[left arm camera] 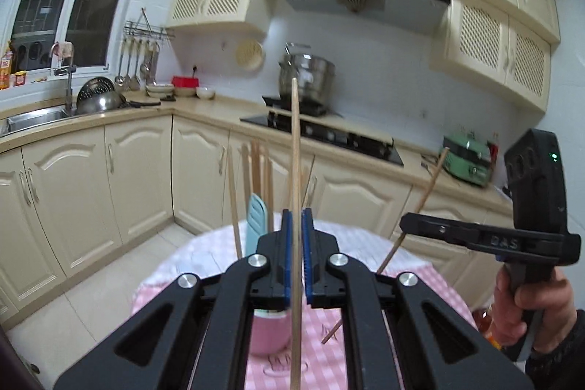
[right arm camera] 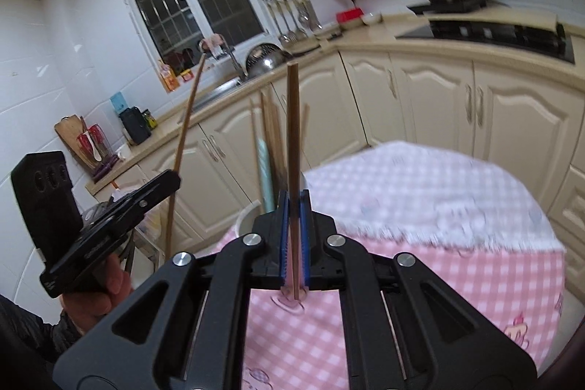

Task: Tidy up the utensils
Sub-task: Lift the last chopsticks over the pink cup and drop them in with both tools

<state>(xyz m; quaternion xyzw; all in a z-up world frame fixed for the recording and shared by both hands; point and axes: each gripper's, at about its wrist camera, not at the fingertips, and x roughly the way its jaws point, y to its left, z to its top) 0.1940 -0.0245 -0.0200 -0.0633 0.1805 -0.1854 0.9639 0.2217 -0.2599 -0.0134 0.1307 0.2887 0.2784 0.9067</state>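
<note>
My left gripper (left arm camera: 297,212) is shut on a pale wooden chopstick (left arm camera: 294,134) that stands nearly upright between its blue pads. Just below and beyond it sits a pink cup (left arm camera: 268,331) holding several chopsticks (left arm camera: 256,167) and a light blue spatula (left arm camera: 256,218). To the right, a hand holds my right gripper (left arm camera: 404,222), which has a slanted chopstick (left arm camera: 426,196) in it. In the right wrist view, my right gripper (right arm camera: 296,196) is shut on a darker chopstick (right arm camera: 292,134). My left gripper (right arm camera: 175,176) is at the left with its chopstick (right arm camera: 184,134).
The round table (left arm camera: 402,265) wears a pink checked cloth (right arm camera: 420,207). Cream cabinets (left arm camera: 139,170) and a counter ring the room, with a sink (left arm camera: 33,119), a black stove (left arm camera: 329,134) with a steel pot (left arm camera: 307,75), and a green appliance (left arm camera: 468,156).
</note>
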